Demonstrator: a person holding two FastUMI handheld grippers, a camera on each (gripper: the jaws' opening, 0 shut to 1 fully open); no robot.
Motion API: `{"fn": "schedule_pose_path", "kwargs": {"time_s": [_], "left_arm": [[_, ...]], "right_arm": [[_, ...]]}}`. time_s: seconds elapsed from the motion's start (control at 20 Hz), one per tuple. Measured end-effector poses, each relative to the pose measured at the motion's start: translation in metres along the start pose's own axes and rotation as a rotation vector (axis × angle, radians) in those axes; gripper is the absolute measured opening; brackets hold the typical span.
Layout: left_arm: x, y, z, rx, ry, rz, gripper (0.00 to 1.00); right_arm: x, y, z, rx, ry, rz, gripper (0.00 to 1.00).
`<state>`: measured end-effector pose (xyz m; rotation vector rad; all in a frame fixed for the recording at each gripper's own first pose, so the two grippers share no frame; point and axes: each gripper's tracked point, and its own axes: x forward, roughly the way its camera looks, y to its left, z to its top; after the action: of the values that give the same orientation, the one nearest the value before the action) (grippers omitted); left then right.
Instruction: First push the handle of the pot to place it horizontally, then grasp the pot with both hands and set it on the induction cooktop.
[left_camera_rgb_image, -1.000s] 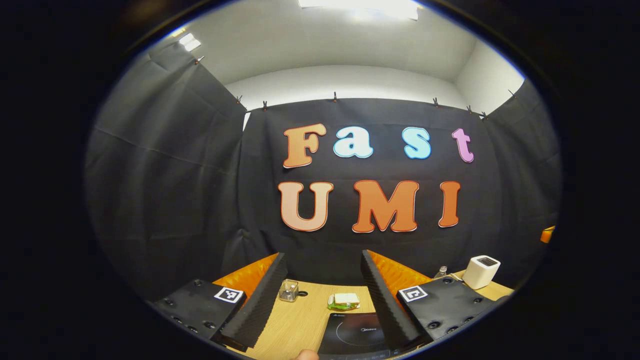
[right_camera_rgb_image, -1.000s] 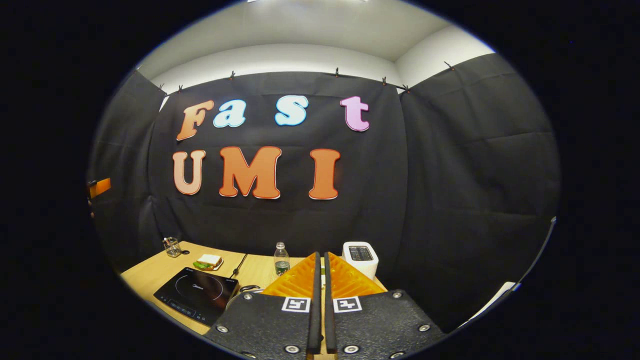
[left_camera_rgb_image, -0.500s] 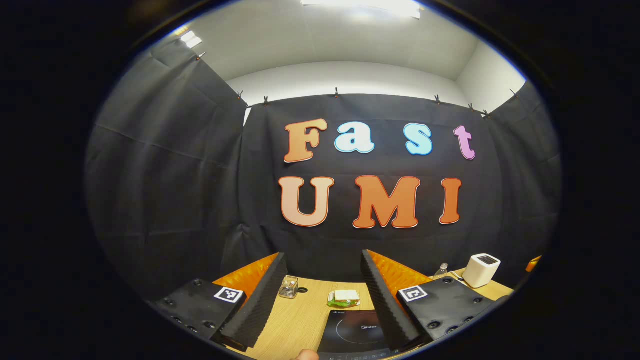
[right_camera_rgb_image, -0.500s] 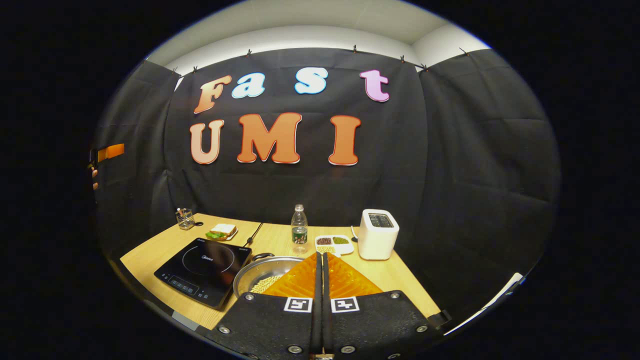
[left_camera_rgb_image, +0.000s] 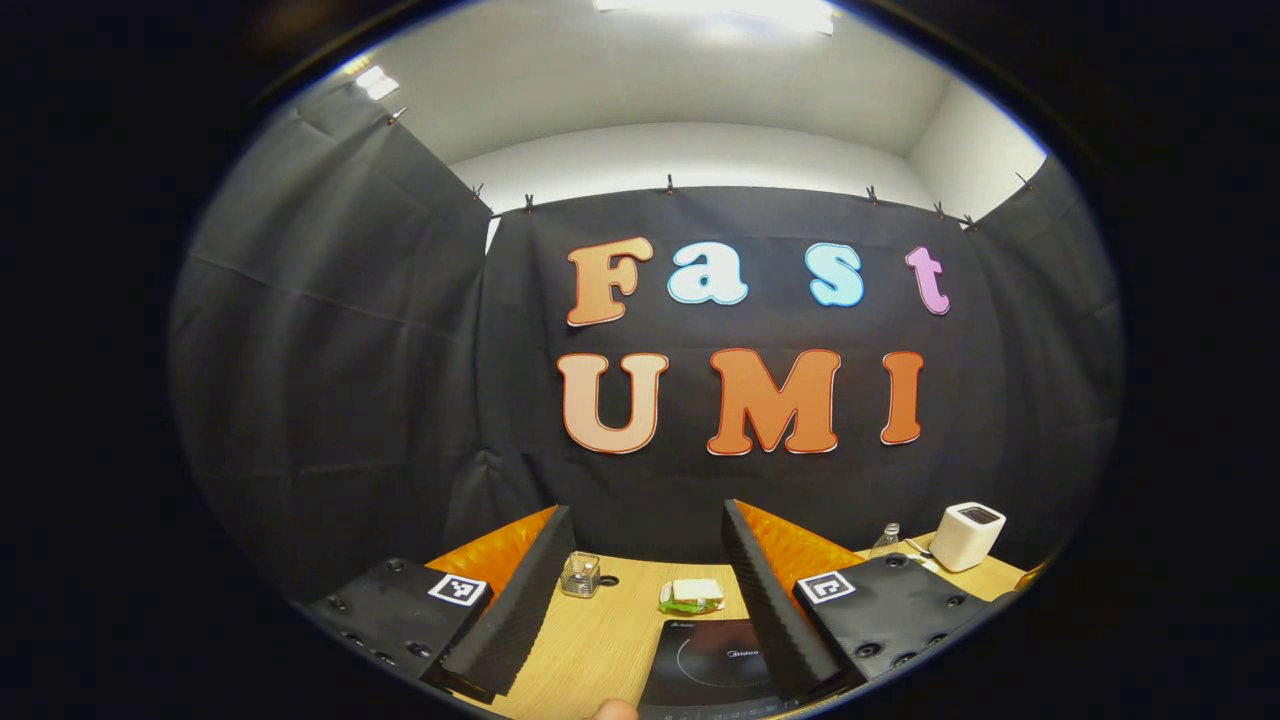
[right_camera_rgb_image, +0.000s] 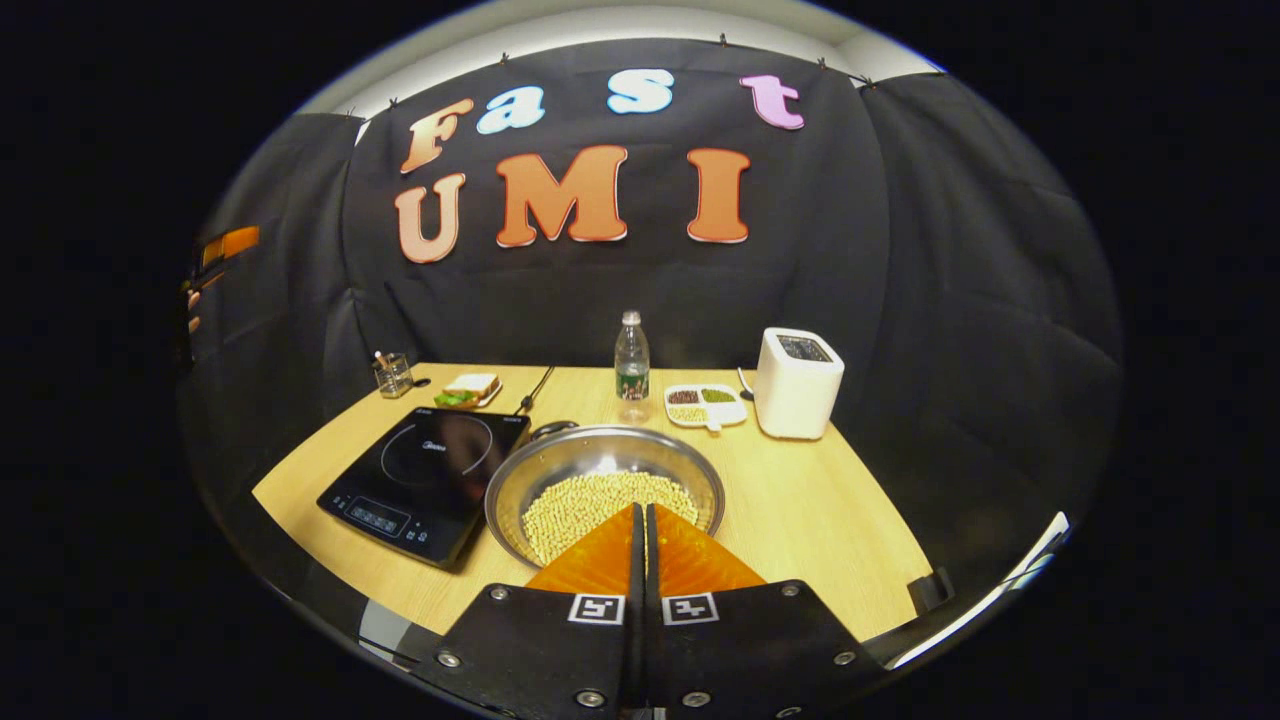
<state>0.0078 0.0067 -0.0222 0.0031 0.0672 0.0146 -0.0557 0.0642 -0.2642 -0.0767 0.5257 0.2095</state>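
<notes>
A: Where's everything?

B: On the light wooden table (right_camera_rgb_image: 800, 510), the black glass induction cooktop (right_camera_rgb_image: 425, 480) sits left, touching the steel pot of beans (right_camera_rgb_image: 603, 490).

A: And the grippers?

B: Right gripper (right_camera_rgb_image: 641, 525) closed, empty, near the pot; left gripper (left_camera_rgb_image: 640, 560) wide open, empty (handle push comes first, I'd judge).

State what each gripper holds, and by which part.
Nothing. The left gripper is open over the table; the right gripper is shut on nothing, in front of the pot.

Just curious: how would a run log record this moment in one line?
pot: on table, beside induction cooktop | left gripper: open | right gripper: shut, empty | handle push: pending
</notes>
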Motion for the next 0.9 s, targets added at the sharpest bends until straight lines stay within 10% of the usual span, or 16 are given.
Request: {"fn": "schedule_pose_path", "kwargs": {"time_s": [0.9], "left_arm": [[0.003, 0.000, -0.008, 0.004, 0.028, 0.006, 0.99]], "right_arm": [[0.051, 0.011, -0.107, 0.065, 0.274, 0.038, 0.00]]}}
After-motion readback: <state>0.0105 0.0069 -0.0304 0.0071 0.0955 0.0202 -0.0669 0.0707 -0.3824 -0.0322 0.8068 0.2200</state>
